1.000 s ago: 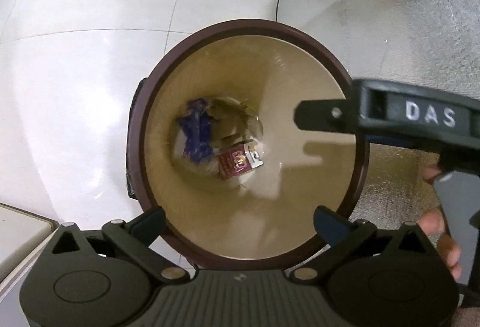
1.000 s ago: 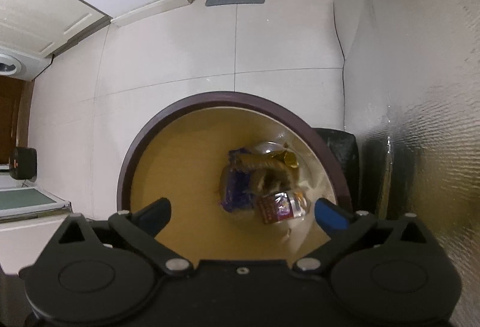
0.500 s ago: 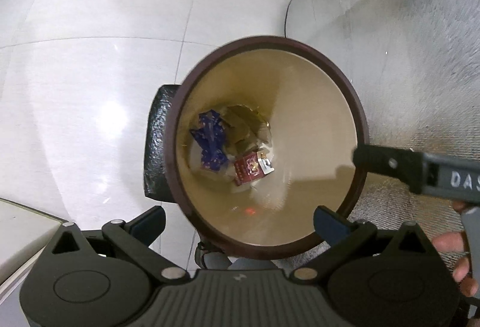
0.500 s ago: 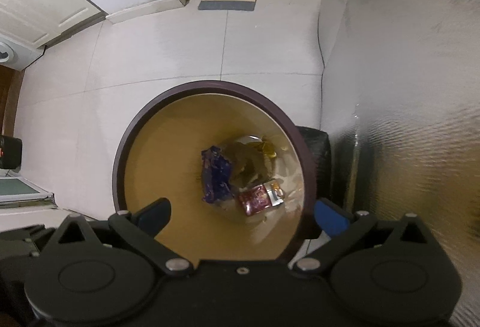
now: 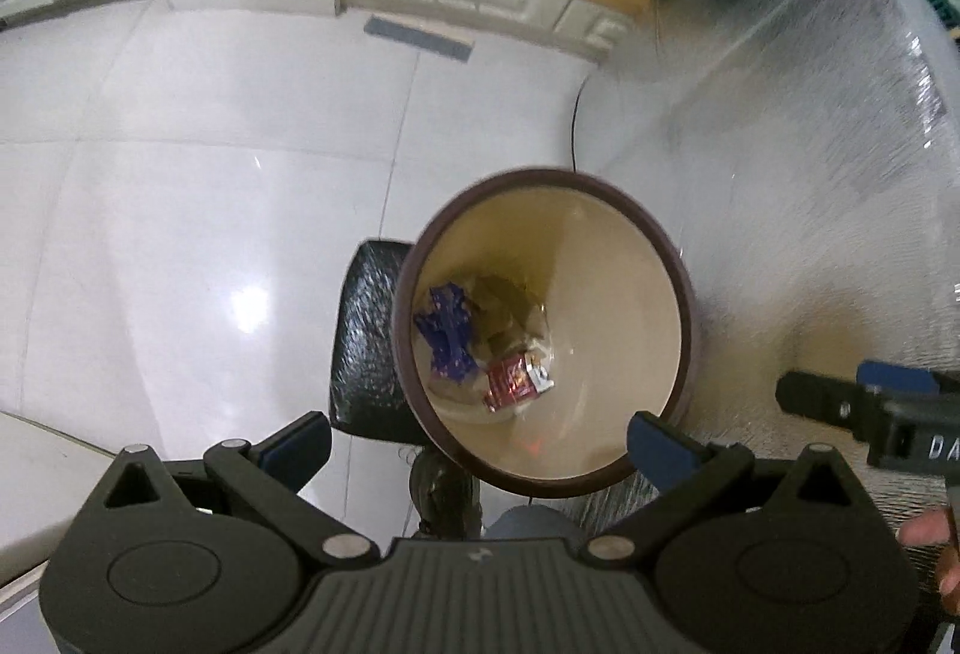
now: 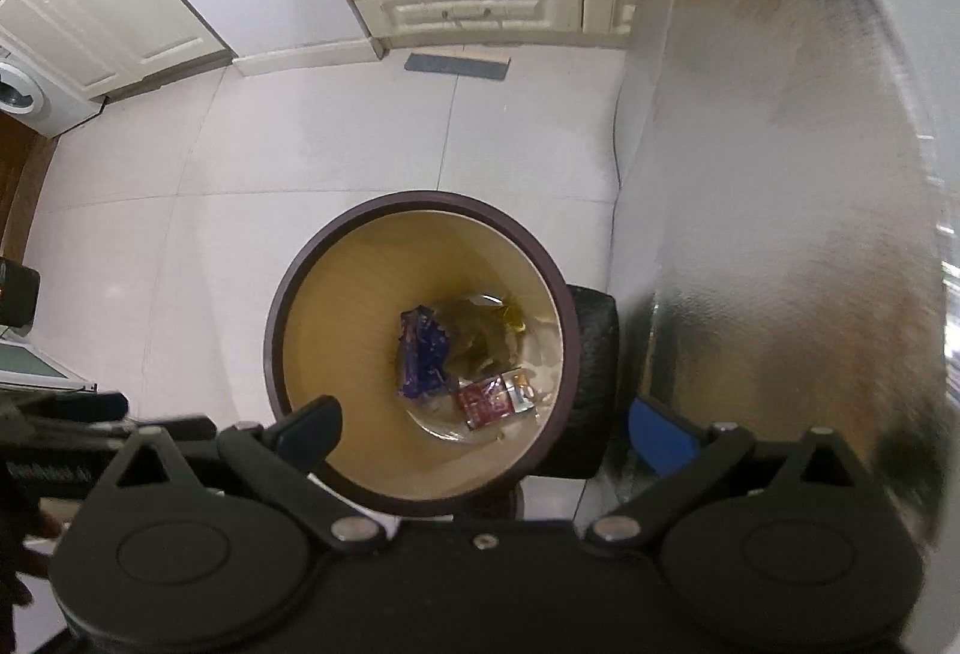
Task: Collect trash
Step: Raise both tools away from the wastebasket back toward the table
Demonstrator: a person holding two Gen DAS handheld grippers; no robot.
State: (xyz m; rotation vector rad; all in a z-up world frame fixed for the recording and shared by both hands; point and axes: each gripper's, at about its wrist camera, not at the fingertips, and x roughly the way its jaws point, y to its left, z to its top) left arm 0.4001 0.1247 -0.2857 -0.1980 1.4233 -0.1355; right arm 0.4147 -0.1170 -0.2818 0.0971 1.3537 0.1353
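I am looking straight down into a round trash bin (image 5: 618, 258) with a dark maroon rim and a smooth, cream-tan inner wall that tapers to the bottom. It is standing on glossy white floor tiles (image 5: 210, 186), just beside a silvery, embossed foil-like surface (image 5: 810, 174). At the bottom of the bin the trash is lying in a loose pile: a crinkled blue wrapper (image 5: 447, 333), a shiny red sachet (image 5: 510, 384) beside it, and a crumpled brownish-gold foil piece (image 6: 486, 330) behind them. A black, pebbled-texture pedal or base (image 5: 366, 342) is sticking out from the bin's side.

I am holding the left gripper (image 5: 477, 441) above the bin with its blue-padded fingers spread wide and nothing between them. The right gripper (image 6: 486, 432) is hovering over the bin as well, jaws wide and empty. A low cream cabinet (image 6: 480, 15) with a wooden top is sitting at the far wall.
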